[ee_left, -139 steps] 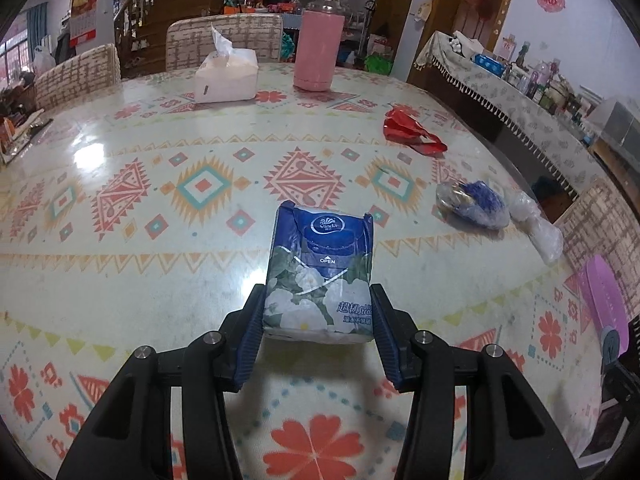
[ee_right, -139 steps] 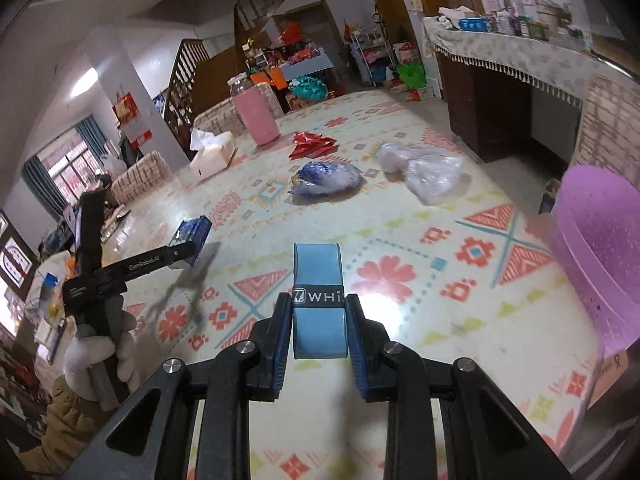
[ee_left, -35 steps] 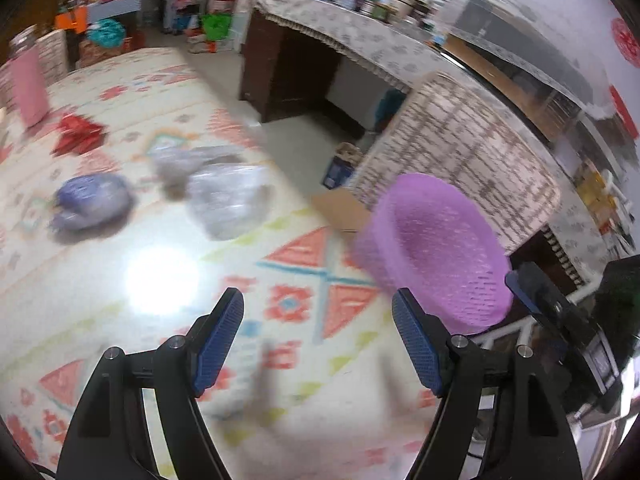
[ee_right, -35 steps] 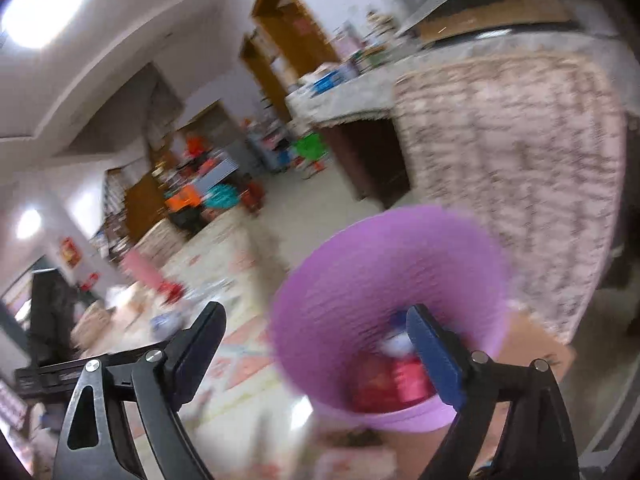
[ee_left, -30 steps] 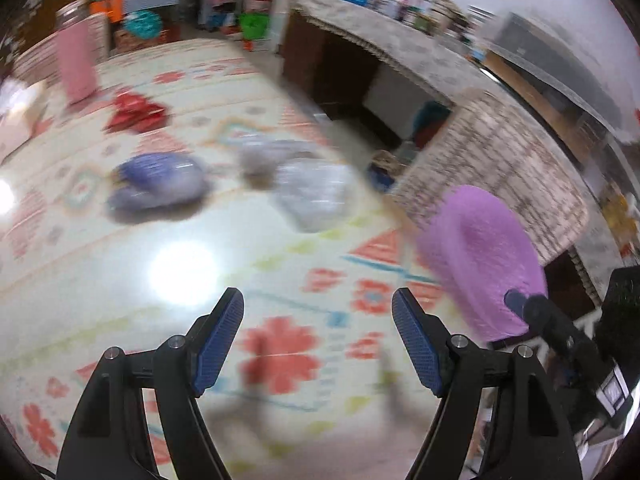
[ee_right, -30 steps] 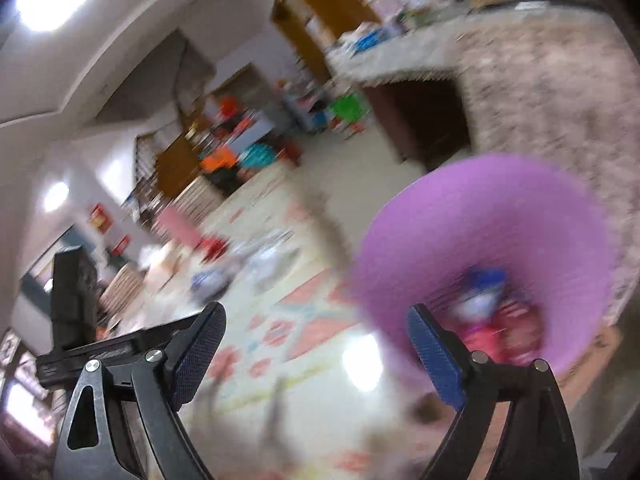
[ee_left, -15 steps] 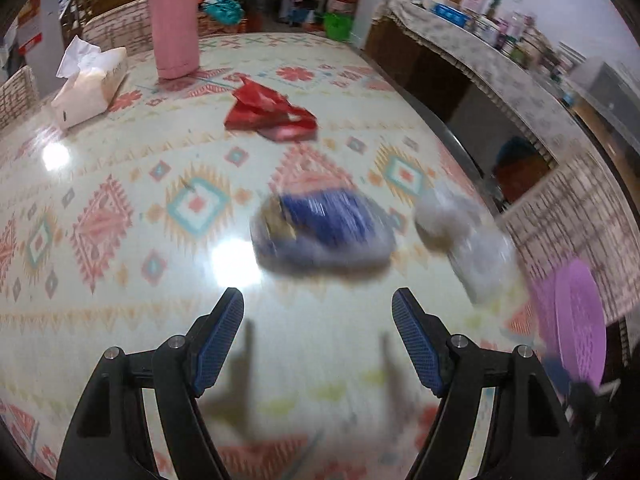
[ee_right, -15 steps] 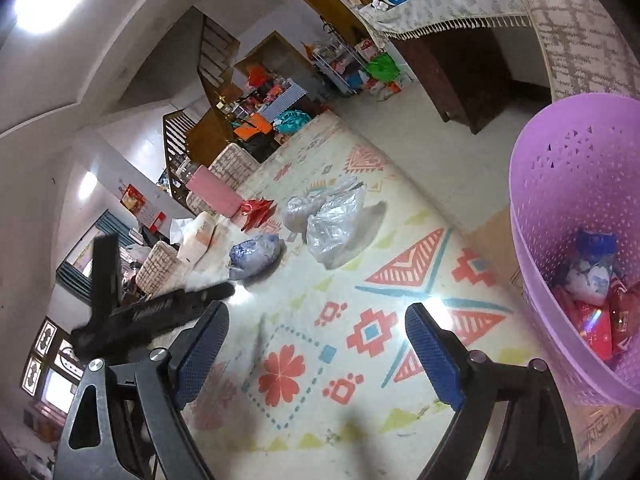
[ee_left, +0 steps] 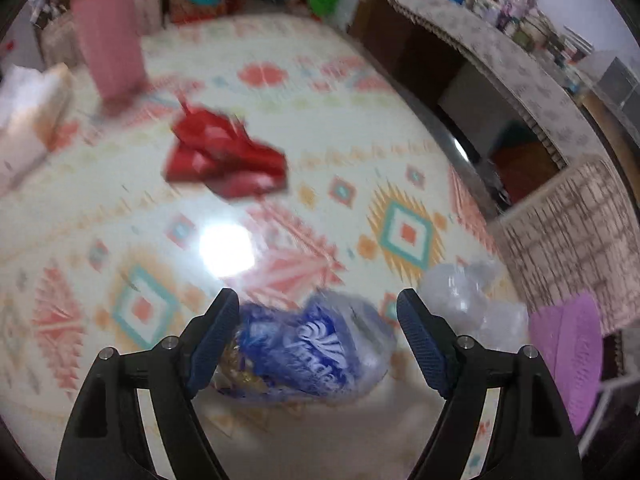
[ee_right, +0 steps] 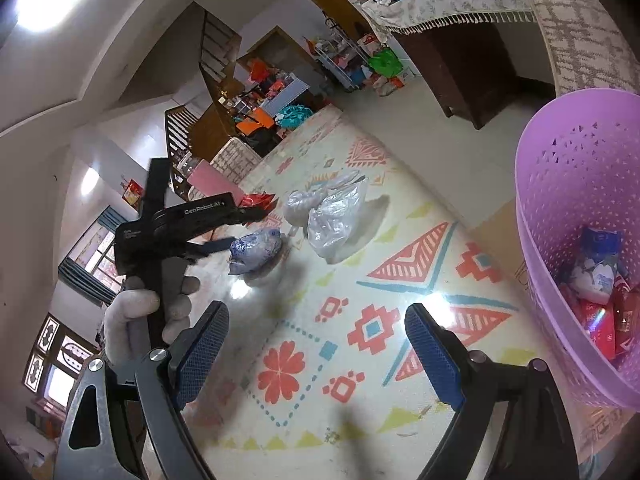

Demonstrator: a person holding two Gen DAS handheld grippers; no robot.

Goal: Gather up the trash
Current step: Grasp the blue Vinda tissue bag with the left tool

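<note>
Left tool (ee_left: 318,340) stands wide, its jaws having just been opening, astride the blue wrapper bag (ee_left: 316,354) on the tabletop (ee_left: 120,216); closing comes next. Crumpled, glossy plastic, soft. Right tool (ee_right: 316,356) gapes empty; purple basket (ee_right: 560,208) at its three o'clock.

A: Where does the left wrist view look from?
B: Close above the patterned table (ee_left: 404,236), tilted steeply down onto a blue-printed plastic bag (ee_left: 316,348).
A: And the right wrist view?
B: Farther back, angled shallower across the table; it shares that bag (ee_right: 256,250), the clear bags (ee_right: 332,216) and purple basket (ee_right: 568,184).
</note>
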